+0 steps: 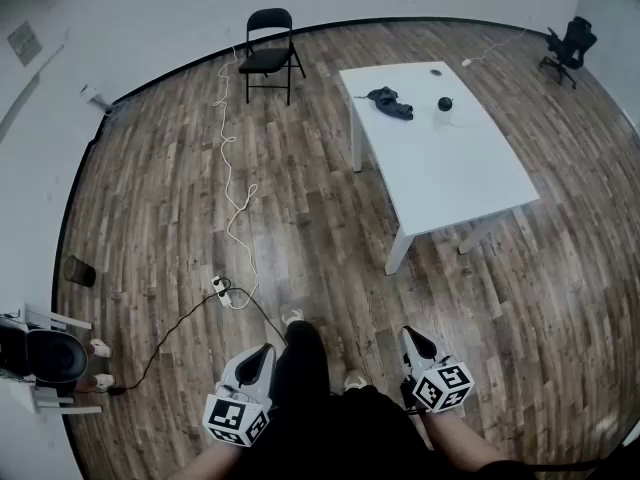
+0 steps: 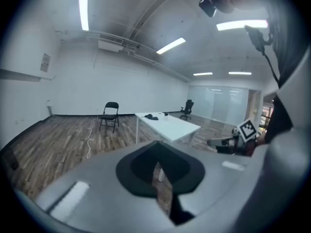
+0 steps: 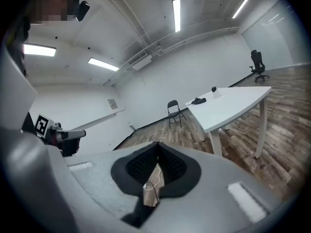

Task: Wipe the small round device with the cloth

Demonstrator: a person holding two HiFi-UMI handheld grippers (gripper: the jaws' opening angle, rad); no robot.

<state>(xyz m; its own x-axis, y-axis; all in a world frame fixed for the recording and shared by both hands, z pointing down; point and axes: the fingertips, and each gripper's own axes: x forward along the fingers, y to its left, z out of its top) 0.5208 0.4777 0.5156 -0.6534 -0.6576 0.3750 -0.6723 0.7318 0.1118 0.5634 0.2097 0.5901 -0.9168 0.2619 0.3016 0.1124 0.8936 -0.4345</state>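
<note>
Both tongs sit low and near the person, well apart from the white table (image 1: 440,178) at far right. Left gripper (image 1: 262,356): jaws closed together, nothing between them. Right gripper (image 1: 412,338): closed too, empty. On the table's far end the dark cloth (image 1: 390,101) lies crumpled. The small round device (image 1: 445,104) sits right of it, near but apart. A black folding chair (image 1: 270,48) stands far left.
</note>
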